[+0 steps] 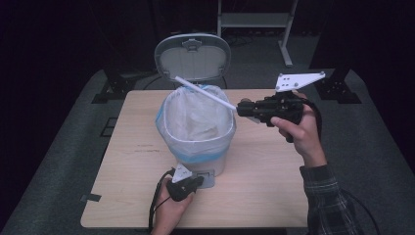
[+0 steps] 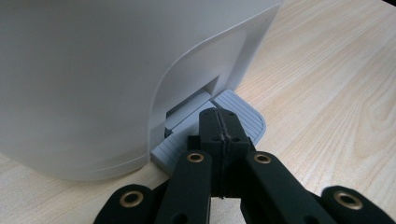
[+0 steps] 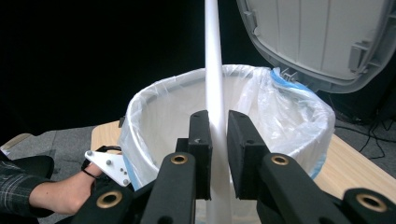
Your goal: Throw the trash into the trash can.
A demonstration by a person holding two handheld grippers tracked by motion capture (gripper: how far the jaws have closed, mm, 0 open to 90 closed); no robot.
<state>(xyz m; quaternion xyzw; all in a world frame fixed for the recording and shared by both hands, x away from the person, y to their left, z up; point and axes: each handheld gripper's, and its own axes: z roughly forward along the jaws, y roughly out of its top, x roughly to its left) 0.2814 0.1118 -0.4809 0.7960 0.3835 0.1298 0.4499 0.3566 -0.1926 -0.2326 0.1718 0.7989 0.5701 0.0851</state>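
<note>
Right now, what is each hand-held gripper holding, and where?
Right hand-held gripper clamps a white tube near one end. Left hand-held gripper, shut, holds nothing.

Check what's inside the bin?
The bin holds a clear bag liner with something pale and crumpled at the bottom. What it is, and anything beneath it, can't be made out.

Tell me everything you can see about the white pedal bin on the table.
The pedal bin is a round, white, plastic-looking tub standing upright on the wooden table. Its grey-rimmed lid stands open at the back. A clear liner with a blue band folds over its rim. The left gripper, jaws shut, presses the ribbed grey pedal at its base. A white stick, clamped in the right gripper, reaches over the opening.
</note>
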